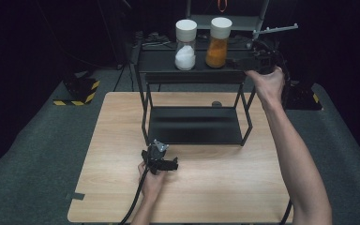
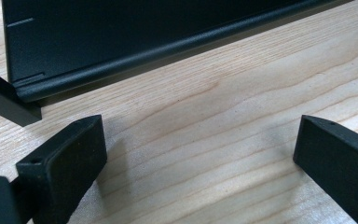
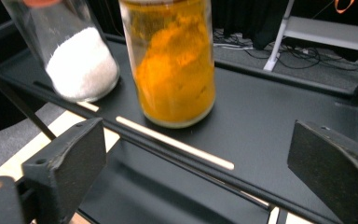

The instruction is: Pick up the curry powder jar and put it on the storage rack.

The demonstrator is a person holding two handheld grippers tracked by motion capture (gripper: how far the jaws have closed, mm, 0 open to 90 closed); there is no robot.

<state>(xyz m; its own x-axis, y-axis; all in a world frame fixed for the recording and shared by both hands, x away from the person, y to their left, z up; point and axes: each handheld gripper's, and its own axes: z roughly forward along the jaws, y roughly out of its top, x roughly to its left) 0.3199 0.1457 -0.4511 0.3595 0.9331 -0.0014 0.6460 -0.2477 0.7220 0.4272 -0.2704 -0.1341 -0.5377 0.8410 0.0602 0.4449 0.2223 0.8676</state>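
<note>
Orange jar (image 3: pixel 175 65) — right claw (image 3: pixel 196 172) agape, near.

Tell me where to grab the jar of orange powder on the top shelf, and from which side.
Grip the orange powder jar across its straight glass body, below the white lid, probably coming level from the right with the right gripper, whose jaws stand open facing it. It stands upright, and the white powder jar crowds its left side.
</note>
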